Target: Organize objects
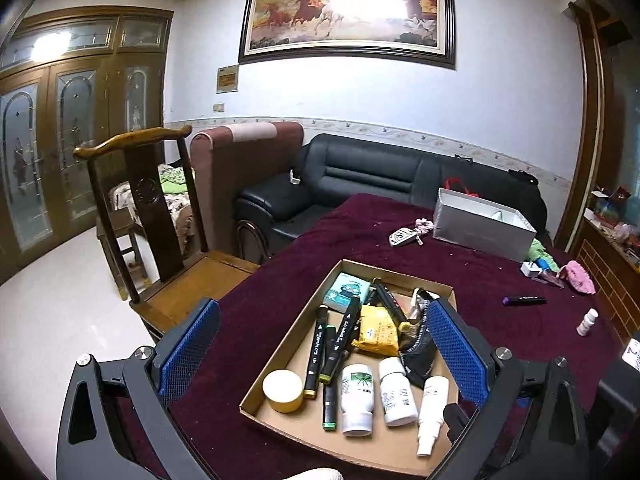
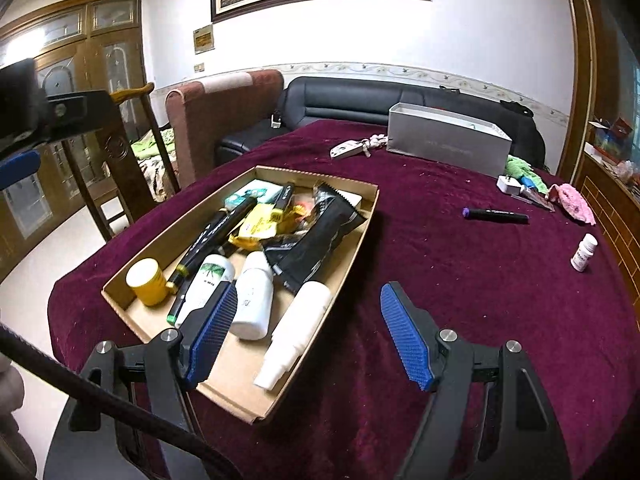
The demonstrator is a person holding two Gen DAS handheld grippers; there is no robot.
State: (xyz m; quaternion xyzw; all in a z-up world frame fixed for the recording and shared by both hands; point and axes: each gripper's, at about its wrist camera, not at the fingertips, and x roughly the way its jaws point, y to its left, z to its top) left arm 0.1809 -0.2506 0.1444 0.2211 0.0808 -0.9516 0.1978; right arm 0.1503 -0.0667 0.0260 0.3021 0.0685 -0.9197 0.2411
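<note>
Right gripper (image 2: 310,330): jaws wide, empty, poised over the near right corner of the cardboard tray (image 2: 362,236), where a white spray bottle (image 2: 296,330) lies with its nozzle toward the camera. Left gripper (image 1: 324,354): jaws wide, empty, above the same tray, which is already stocked with markers, white bottles and a yellow jar. Outstanding: black marker (image 2: 496,215), purple-capped, lying loose on the maroon tablecloth (image 2: 460,300) ahead and right of the tray, long axis roughly left to right; small white bottle (image 2: 584,253), apparently upright, further right; right gripper probably nearer both.
</note>
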